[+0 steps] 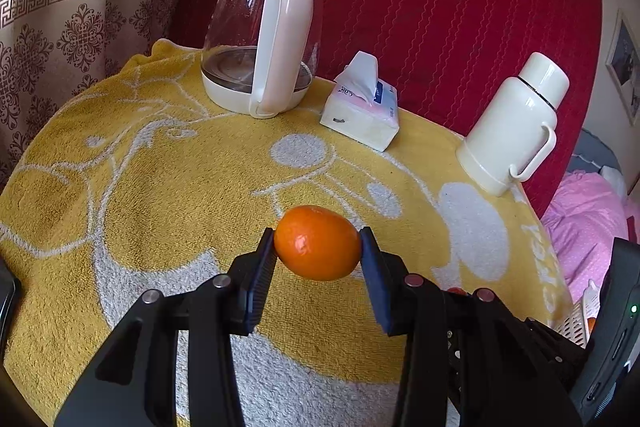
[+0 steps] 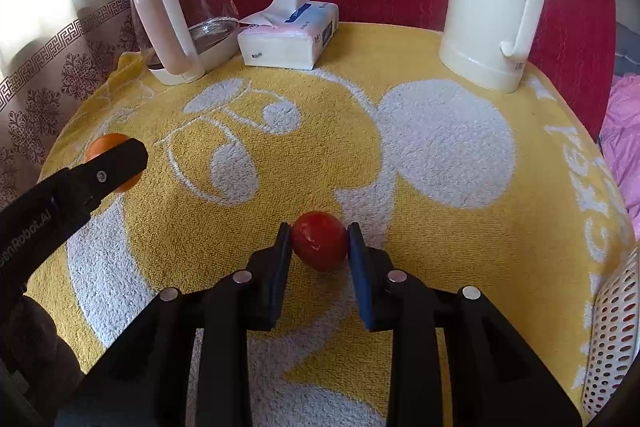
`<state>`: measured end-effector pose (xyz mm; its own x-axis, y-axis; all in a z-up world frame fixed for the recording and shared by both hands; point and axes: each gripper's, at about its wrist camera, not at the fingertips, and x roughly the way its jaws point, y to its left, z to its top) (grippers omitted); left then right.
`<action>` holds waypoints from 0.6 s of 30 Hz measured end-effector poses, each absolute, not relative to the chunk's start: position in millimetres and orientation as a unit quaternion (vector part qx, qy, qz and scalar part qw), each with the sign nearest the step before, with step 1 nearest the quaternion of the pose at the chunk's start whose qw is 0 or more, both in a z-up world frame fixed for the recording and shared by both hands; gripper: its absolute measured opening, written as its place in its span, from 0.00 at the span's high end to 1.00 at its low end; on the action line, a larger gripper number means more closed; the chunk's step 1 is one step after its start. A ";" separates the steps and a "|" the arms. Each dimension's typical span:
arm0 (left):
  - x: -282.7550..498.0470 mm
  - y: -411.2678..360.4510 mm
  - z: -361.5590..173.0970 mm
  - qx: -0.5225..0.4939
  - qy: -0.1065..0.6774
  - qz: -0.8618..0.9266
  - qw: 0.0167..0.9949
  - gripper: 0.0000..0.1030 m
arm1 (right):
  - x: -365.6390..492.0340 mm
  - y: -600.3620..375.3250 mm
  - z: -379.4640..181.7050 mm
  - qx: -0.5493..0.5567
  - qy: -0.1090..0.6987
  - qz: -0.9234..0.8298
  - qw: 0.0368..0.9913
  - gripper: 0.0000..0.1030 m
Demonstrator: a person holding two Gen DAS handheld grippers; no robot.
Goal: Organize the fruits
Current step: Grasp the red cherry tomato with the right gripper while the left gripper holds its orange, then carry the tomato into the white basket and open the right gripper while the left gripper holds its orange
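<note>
My left gripper (image 1: 318, 241) is shut on an orange (image 1: 317, 242), held just above the yellow towel (image 1: 140, 187). In the right wrist view the orange (image 2: 102, 146) shows at the far left, mostly hidden behind the left gripper's fingers (image 2: 116, 163). My right gripper (image 2: 319, 241) is shut on a red tomato (image 2: 319, 241) low over the towel (image 2: 400, 267). A white perforated basket (image 2: 614, 331) sits at the right edge of the table; its rim also shows in the left wrist view (image 1: 578, 323).
At the back stand a glass kettle (image 1: 262, 35), a tissue pack (image 1: 360, 107) and a cream thermos (image 1: 516, 123). A red quilted cover (image 1: 440, 7) rises behind them. A patterned curtain (image 1: 60, 47) hangs at the left. Pink bedding (image 1: 584, 227) lies to the right.
</note>
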<state>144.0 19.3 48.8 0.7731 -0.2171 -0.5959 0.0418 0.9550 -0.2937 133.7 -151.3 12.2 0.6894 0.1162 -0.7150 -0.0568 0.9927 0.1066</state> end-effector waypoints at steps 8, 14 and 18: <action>140.0 12.9 52.1 -0.122 0.319 -0.070 0.937 0.59 | 116.7 -154.2 16.1 0.046 0.387 0.049 0.920 0.72; 135.9 7.8 53.7 -0.116 0.313 -0.075 0.940 0.59 | 101.7 -159.4 17.4 0.055 0.387 0.051 0.919 0.72; 132.4 1.7 55.2 -0.107 0.309 -0.080 0.942 0.59 | 88.2 -164.5 21.4 0.065 0.381 0.051 0.921 0.72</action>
